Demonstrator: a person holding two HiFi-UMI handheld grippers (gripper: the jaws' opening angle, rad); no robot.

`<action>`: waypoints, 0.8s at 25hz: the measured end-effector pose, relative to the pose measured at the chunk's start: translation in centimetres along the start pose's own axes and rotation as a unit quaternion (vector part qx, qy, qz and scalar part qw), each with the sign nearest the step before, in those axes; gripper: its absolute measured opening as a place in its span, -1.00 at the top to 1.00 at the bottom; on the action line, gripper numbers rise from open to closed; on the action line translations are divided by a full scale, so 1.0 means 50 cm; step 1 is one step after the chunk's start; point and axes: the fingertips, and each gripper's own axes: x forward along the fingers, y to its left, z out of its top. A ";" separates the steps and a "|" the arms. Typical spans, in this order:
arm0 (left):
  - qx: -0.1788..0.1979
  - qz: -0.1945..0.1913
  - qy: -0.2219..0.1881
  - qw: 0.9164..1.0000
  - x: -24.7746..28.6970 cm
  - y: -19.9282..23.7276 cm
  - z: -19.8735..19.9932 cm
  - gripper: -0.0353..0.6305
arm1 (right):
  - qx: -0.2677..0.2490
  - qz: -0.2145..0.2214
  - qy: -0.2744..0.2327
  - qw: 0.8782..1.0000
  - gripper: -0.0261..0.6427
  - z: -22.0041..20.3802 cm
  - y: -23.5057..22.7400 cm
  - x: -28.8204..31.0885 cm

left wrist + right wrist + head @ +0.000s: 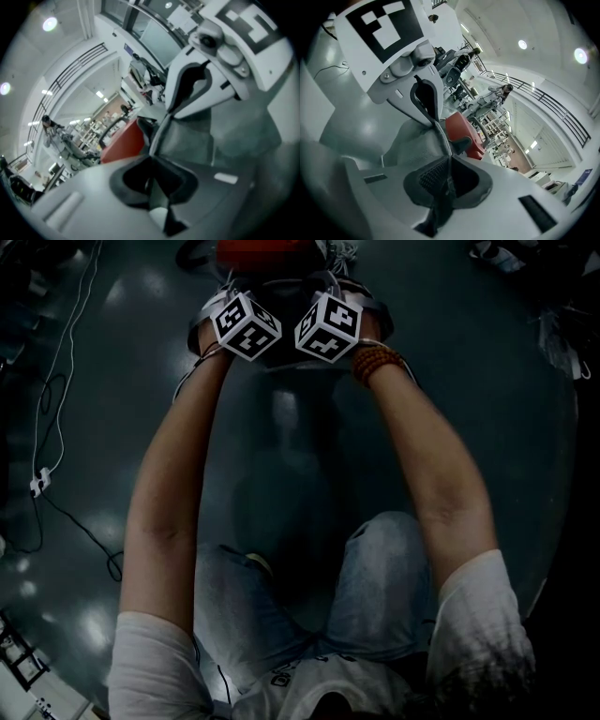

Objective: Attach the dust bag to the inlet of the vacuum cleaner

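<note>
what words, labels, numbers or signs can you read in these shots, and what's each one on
No text is legible in any view.
Left marker cube and right marker cube: black and white square patterns only, no letters.
Print on the person's white shirt: too dark and small to read.
Blue wall sign: too small to read.
Blue sign in the right gripper view: blurred, unreadable.
</note>
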 end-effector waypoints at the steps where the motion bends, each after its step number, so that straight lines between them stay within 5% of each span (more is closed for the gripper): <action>1: -0.006 -0.001 -0.002 1.000 0.000 -0.002 0.002 0.82 | 0.001 0.000 -0.001 1.000 0.84 -0.003 0.002 -0.001; 11: -0.086 0.001 -0.041 0.995 -0.024 0.027 0.010 0.62 | 0.052 0.010 -0.017 0.998 0.84 0.004 0.004 -0.006; 18: -0.124 0.046 -0.099 0.986 -0.087 0.054 0.043 0.54 | 0.072 0.004 -0.042 0.997 0.83 0.020 0.006 -0.041; 20: -0.149 0.062 -0.113 0.980 -0.111 0.066 0.053 0.66 | 0.090 -0.003 -0.056 0.994 0.83 0.025 0.000 -0.061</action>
